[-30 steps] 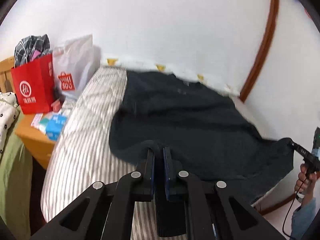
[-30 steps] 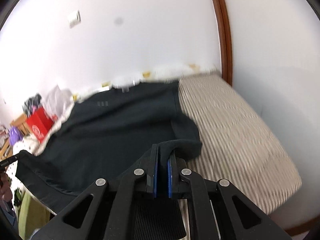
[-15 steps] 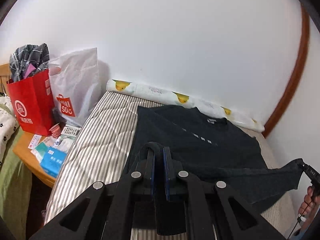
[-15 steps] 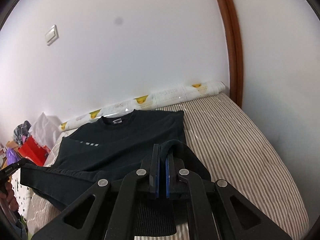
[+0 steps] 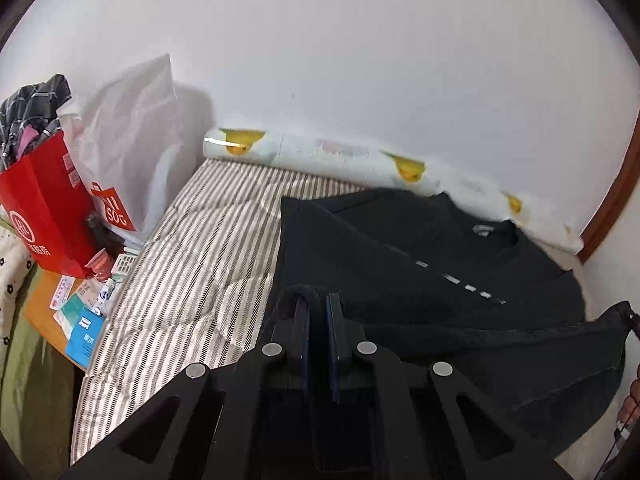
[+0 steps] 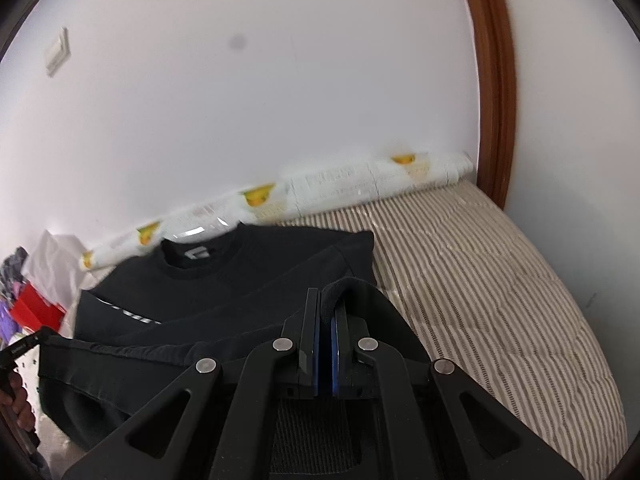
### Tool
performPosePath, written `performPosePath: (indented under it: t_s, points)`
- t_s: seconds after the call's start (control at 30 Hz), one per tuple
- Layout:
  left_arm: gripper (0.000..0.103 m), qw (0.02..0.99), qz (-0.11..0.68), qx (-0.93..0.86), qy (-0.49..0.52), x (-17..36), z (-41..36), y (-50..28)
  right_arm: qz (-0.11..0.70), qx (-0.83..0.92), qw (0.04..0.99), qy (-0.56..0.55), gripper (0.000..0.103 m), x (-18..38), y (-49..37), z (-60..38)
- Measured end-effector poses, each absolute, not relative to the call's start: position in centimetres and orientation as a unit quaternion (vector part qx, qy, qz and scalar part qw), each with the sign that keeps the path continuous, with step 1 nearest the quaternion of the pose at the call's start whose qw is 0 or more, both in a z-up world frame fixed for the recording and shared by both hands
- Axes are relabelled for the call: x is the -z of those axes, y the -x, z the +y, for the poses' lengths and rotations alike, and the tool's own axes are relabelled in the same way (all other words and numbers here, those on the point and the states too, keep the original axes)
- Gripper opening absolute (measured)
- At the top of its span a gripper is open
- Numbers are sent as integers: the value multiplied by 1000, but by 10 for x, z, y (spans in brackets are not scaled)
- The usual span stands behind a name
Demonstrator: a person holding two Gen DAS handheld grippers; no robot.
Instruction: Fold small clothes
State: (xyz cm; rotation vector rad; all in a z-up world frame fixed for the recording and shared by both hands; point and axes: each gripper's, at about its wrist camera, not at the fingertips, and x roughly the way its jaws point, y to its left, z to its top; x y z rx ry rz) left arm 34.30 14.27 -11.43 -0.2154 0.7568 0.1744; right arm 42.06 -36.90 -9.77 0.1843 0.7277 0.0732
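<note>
On the striped mattress (image 5: 192, 264), the black sweatshirt (image 5: 360, 264) lies chest-up, collar toward the wall at 12 o'clock, body spreading back toward me. I've got its hem in both tools: left gripper (image 5: 318, 312) clamped shut on one hem corner, right gripper (image 6: 326, 308) clamped shut on the other, dark fabric pinched between the blue pads in each wrist view. Hem edge hangs taut between them, lifted off the bed, running side to side. From my left wrist, the right tool shows at 3 o'clock; from my right wrist, the left tool shows at 9.

Key relation: shoulders and collar sit at 12 from both tools, garment's long axis runs straight away from me, 6 to 12. Both hands look about equally near the collar, so neither leads. My read is the next move carries the hem forward along that axis onto the shoulders, keeping both corners level so the fold lands square. Risk: uneven travel skews the crease.

Printed roll (image 5: 320, 152) lies along the wall behind the collar.
</note>
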Motion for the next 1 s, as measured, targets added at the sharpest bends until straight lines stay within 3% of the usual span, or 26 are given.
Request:
performPosePath:
  t_s: [0.37,0.43,0.53,0.57,0.63,0.67,0.7,0.73,1.0]
  points:
    - [11,906,404,-87,87,137,142,-362,412,9,911,-38,4,149,-453,-361]
    - [12,905,407,-84,87,137,140,-361,422,19,906,-20,10,154,-454,-358]
    - [16,904,413,-79,82,133,137,-355,431,23,902,-8,33,149,-446,-360]
    - [20,904,412,-78,81,130,137,-350,429,33,903,3,45,141,-432,-364]
    - [30,905,409,-83,81,126,137,-340,422,31,906,6,53,135,-419,-366]
    - [41,906,407,-78,84,123,137,-331,418,29,908,7,57,131,-409,-369]
    - [52,907,407,-70,88,122,137,-325,418,29,908,6,58,128,-399,-372]
    - [54,906,407,-61,93,122,137,-318,419,28,907,5,58,126,-388,-374]
    - [55,903,408,-35,131,133,139,-245,451,23,892,-27,58,155,-297,-400]
